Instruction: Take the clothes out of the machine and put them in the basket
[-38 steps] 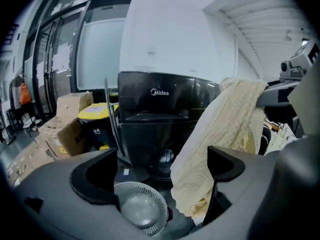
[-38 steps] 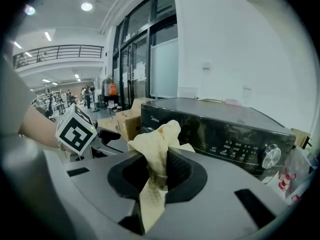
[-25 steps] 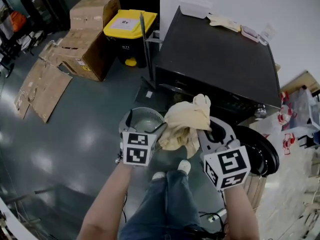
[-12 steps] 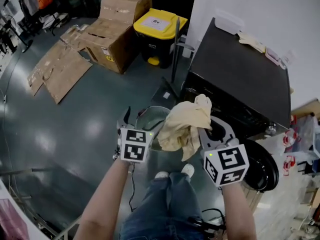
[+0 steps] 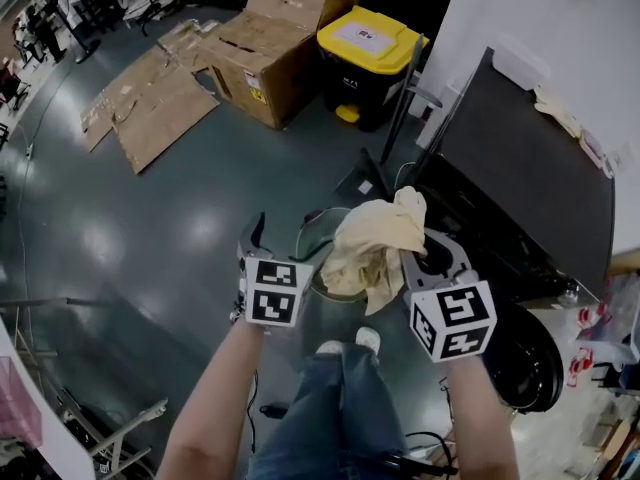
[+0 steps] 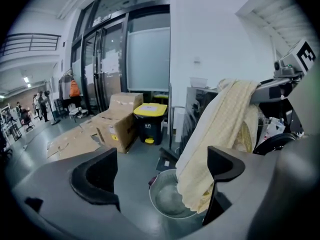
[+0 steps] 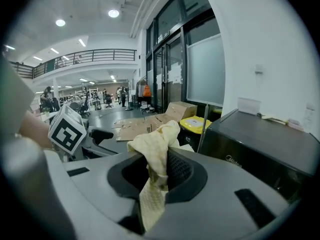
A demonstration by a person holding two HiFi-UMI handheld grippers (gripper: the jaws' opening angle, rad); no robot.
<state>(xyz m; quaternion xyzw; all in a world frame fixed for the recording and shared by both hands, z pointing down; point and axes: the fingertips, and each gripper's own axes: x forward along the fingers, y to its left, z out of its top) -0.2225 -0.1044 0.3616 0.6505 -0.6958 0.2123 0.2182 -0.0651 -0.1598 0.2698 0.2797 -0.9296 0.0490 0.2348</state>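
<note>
Over the basket [image 6: 165, 206], right claw [image 7: 155, 174] pinches yellow cloth [image 5: 372, 243], left claw [image 6: 160, 171] gapes empty; ease cloth toward nine o'clock, centre, then release.

cloth [image 5: 375, 243]: pale yellow fabric, soft, rough waffle-like weave, matt
basket [image 6: 165, 206]: looks like bare metal, smooth, dull sheen inside
machine [image 5: 520, 183]: black casing, smooth, satin top; round door glossy
floor [image 5: 150, 238]: grey coating, smooth, glossy, mirrors the lamps
cardboard boxes [image 5: 285, 43]: brown cardboard, matt
bin [image 5: 370, 38]: smooth plastic, black body, yellow lid
right gripper [image 7: 156, 169]: grey matt plastic shell; black pads finely ribbed
left gripper [image 6: 160, 173]: grey matt shell, black smooth jaws
</note>
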